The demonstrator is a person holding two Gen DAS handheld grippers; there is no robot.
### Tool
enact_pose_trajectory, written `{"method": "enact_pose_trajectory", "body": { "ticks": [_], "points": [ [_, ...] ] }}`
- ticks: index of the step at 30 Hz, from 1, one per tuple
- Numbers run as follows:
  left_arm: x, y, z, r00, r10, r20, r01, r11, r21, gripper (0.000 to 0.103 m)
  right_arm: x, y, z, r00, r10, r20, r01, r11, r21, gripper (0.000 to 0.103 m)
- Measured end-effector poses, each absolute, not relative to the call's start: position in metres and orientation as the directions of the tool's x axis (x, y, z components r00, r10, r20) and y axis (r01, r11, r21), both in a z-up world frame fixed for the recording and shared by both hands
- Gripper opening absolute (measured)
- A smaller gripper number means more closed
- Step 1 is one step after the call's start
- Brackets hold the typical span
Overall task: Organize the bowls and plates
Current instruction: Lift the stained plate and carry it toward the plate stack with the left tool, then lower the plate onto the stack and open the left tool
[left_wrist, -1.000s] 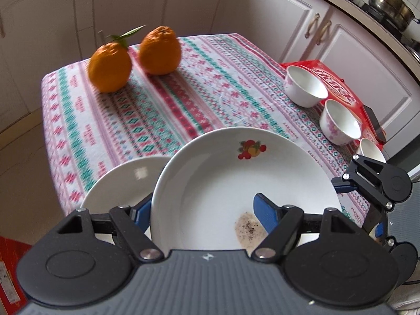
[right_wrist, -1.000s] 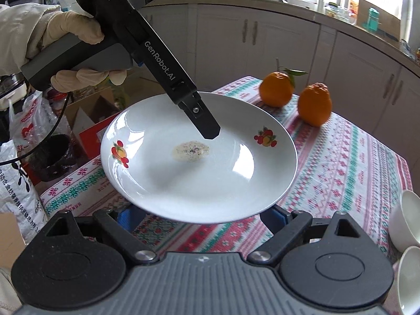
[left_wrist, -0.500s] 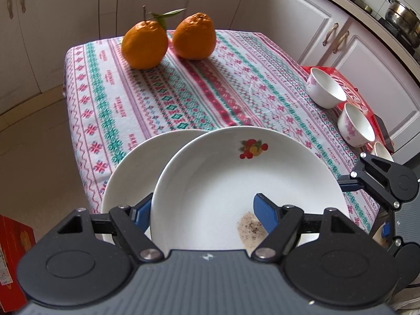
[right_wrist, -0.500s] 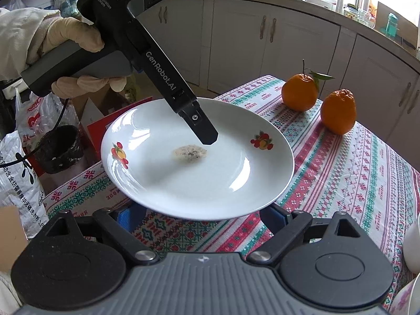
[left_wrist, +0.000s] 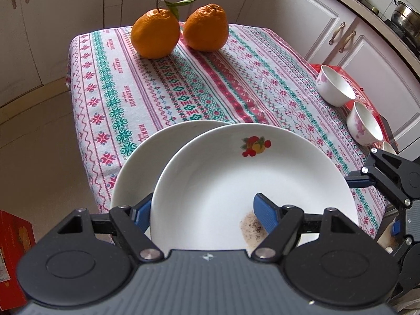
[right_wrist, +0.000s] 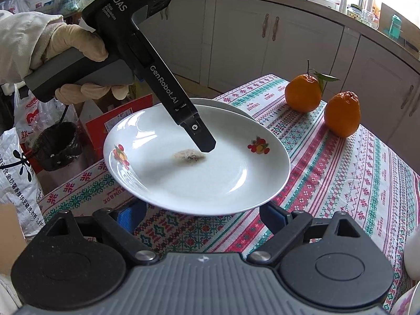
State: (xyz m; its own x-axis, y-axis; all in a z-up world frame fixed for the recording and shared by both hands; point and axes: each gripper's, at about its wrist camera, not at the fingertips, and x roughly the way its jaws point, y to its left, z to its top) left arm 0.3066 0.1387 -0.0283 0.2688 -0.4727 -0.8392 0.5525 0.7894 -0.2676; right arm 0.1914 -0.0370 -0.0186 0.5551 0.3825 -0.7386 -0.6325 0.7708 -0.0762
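My left gripper (left_wrist: 203, 210) is shut on the near rim of a white plate (left_wrist: 236, 178) with fruit prints and a dark smear, held above the table. One finger lies on the plate's top face; the other is under the rim. The plate also shows in the right wrist view (right_wrist: 210, 173), with the left gripper's finger (right_wrist: 202, 136) on it. A second white plate (left_wrist: 147, 162) lies under it on the table, its far rim showing (right_wrist: 220, 103). My right gripper (right_wrist: 204, 214) is open and empty, just below the held plate's near rim. Two white floral bowls (left_wrist: 334, 86) (left_wrist: 363, 124) stand at the table's right edge.
Two oranges (left_wrist: 156, 32) (left_wrist: 206, 27) sit at the far end of the patterned tablecloth (left_wrist: 183, 92). A red box (left_wrist: 367, 105) lies under the bowls. Bags and a black pot (right_wrist: 57, 144) stand on the floor left of the table. Cabinets surround the table.
The left gripper has carried the held plate further over the second plate on the table and lower. The right gripper stays open below its rim.
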Motion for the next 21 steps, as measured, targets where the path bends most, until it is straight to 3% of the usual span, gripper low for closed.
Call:
{"method": "enact_pose_trajectory", "body": {
  "ticks": [21],
  "points": [
    [0.301, 0.154, -0.023, 0.282, -0.443, -0.851, 0.521, 0.816, -0.252, 0.077, 0.195, -0.032, -0.023, 0.542, 0.408, -0.735, -0.651, 0.757, -0.059, 0.096]
  ]
}}
